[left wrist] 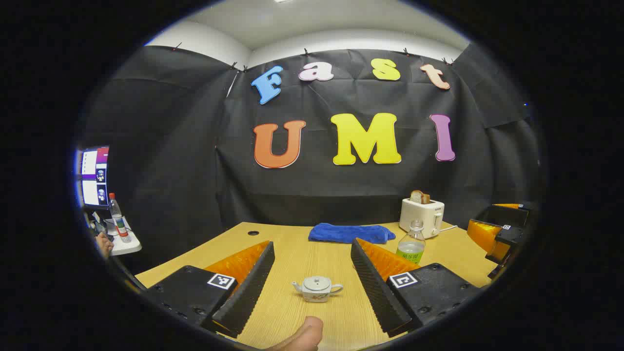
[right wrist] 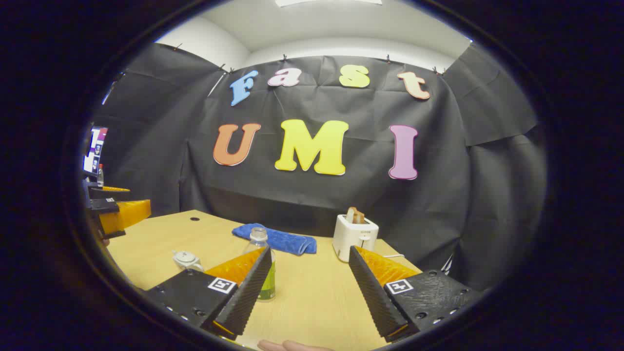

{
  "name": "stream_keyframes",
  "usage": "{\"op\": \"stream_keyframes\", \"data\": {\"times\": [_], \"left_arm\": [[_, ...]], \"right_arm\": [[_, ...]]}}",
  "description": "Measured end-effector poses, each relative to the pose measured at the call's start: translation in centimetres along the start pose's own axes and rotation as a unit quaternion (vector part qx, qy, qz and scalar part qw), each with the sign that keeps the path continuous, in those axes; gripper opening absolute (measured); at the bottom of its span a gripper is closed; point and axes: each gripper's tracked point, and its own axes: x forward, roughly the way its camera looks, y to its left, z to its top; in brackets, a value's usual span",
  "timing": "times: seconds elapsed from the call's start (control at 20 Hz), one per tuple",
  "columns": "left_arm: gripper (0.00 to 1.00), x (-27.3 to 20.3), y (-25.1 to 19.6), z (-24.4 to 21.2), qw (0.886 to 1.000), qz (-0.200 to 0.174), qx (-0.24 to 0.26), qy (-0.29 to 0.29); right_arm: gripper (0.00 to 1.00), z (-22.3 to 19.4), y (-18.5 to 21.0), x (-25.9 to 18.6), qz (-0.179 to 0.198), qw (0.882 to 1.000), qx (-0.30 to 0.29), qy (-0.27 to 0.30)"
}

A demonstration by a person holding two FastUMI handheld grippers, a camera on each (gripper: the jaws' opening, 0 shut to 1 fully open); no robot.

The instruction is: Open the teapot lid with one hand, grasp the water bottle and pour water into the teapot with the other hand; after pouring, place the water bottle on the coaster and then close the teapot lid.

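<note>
The left tool (left wrist: 312, 280) hangs over the wooden bench (left wrist: 292, 248) with its two fingers spread wide and nothing between them but air. Straight ahead of it, in the gap between the fingers, the small white teapot (left wrist: 317, 288) sits on the bench with its lid (left wrist: 317, 281) on. Behind its right finger stands the water bottle (left wrist: 411, 243), upright, uncapped and partly filled, with a green label. A blue towel (left wrist: 351, 232) lies farther back near the wall, and a white toaster (left wrist: 422, 216) with bread in its slots stands beside it to the right. The right tool (left wrist: 497, 236) shows at the far right edge of the left gripper view.

The right tool (right wrist: 309, 287) is likewise wide open and empty. In the right gripper view the bottle (right wrist: 263, 265) stands just behind its left finger, partly hidden by it, and the teapot (right wrist: 186, 260) sits farther left on the bench, apart from the bottle. The towel (right wrist: 278, 239) and toaster (right wrist: 354, 235) lie beyond. A fingertip (left wrist: 302, 336) shows at the bottom of the left gripper view.
</note>
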Motion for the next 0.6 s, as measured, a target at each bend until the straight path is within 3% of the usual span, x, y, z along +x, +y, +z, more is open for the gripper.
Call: {"op": "stream_keyframes", "data": {"times": [0.6], "left_arm": [[0.99,0.2,0.1,-0.8,1.0,0.0,0.004,0.011]], "right_arm": [[0.98,-0.3,1.7,0.4,0.014,1.0,0.013,-0.004]]}}
